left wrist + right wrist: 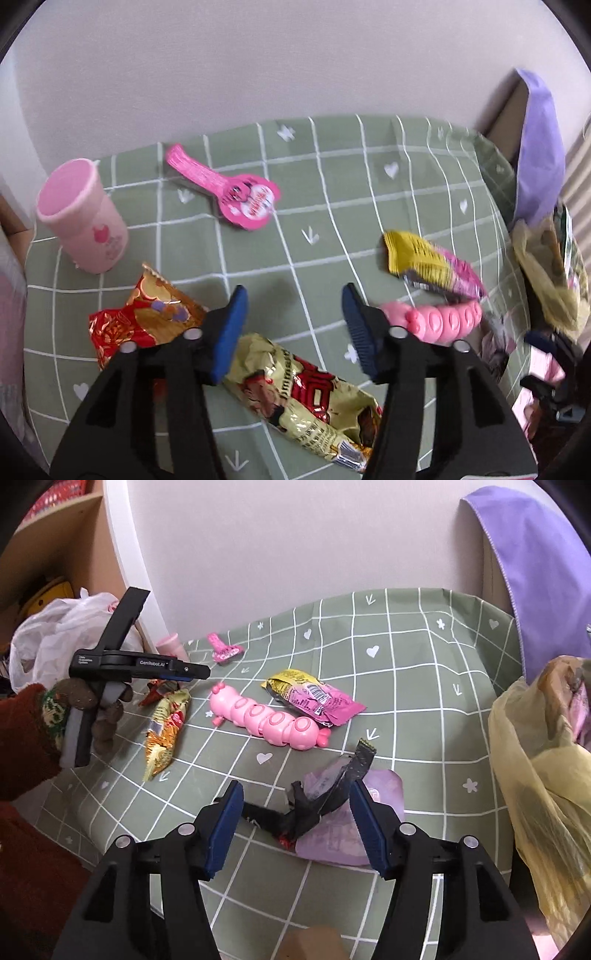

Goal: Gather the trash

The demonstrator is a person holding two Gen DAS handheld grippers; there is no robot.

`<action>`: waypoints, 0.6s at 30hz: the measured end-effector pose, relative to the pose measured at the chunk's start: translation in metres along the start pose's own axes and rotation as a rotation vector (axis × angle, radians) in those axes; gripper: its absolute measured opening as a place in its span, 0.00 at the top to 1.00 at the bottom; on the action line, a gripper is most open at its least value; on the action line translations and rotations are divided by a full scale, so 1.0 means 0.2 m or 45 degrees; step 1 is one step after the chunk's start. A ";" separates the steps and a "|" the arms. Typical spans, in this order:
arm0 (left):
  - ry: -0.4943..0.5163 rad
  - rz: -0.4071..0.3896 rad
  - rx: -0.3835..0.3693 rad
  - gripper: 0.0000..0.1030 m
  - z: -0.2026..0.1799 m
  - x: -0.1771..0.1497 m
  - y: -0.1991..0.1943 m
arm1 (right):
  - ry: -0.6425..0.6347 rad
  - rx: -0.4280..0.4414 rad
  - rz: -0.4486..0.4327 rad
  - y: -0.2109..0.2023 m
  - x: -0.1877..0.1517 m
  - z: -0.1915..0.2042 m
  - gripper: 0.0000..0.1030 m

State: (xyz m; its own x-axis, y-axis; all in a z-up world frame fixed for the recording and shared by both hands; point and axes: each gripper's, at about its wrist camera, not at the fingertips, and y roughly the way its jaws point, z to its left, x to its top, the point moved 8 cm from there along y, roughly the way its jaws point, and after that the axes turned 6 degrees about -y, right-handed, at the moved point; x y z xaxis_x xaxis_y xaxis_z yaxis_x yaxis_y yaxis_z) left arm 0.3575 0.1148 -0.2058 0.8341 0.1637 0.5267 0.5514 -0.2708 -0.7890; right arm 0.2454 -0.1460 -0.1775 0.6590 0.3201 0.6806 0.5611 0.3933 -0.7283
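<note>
My left gripper (295, 295) stands open over a cream and red snack wrapper (303, 398) that lies between and under its fingers, with no pad pressing on it. A red and gold wrapper (140, 317) lies just left of it. In the right wrist view the left gripper (195, 672) is held by a gloved hand above the same cream wrapper (162, 734). My right gripper (295, 790) is open around a crumpled black wrapper (317, 801), which rests on a pale purple wrapper (347, 830). A yellow and pink wrapper (314, 698) lies further back.
A pink caterpillar toy (269, 720), a pink cup (81, 218) and a pink mirror-shaped pack (229, 188) lie on the green checked cloth (406, 664). A yellow plastic bag (535, 775) hangs open at the right under a purple cloth (535, 572). A white bag (55, 635) and shelf stand left.
</note>
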 end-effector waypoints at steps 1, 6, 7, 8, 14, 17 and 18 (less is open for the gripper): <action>-0.033 -0.016 0.001 0.41 0.02 0.02 -0.02 | 0.011 0.003 0.007 -0.01 -0.01 -0.01 0.45; -0.289 -0.026 0.027 0.35 0.12 0.19 0.08 | 0.054 -0.029 0.035 -0.05 -0.07 -0.02 0.45; -0.321 -0.015 0.054 0.35 0.13 0.22 0.12 | 0.050 -0.052 0.036 -0.05 -0.08 -0.02 0.45; -0.338 -0.007 0.071 0.35 0.12 0.25 0.16 | 0.040 -0.082 0.036 -0.06 -0.09 -0.02 0.45; -0.293 0.022 0.262 0.54 0.09 0.33 0.29 | 0.052 -0.186 0.082 -0.10 -0.17 -0.05 0.46; -0.277 0.011 0.247 0.55 0.08 0.33 0.28 | 0.086 -0.212 0.102 -0.12 -0.21 -0.08 0.46; -0.272 0.012 0.238 0.55 0.08 0.32 0.27 | 0.112 -0.210 0.105 -0.12 -0.23 -0.10 0.46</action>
State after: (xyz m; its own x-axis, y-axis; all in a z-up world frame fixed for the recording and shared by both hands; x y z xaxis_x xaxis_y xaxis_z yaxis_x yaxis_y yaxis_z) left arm 0.4413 0.1267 -0.2201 0.8121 0.3639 0.4562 0.5201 -0.0968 -0.8486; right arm 0.2110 -0.1873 -0.1924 0.7432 0.2658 0.6140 0.5734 0.2198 -0.7892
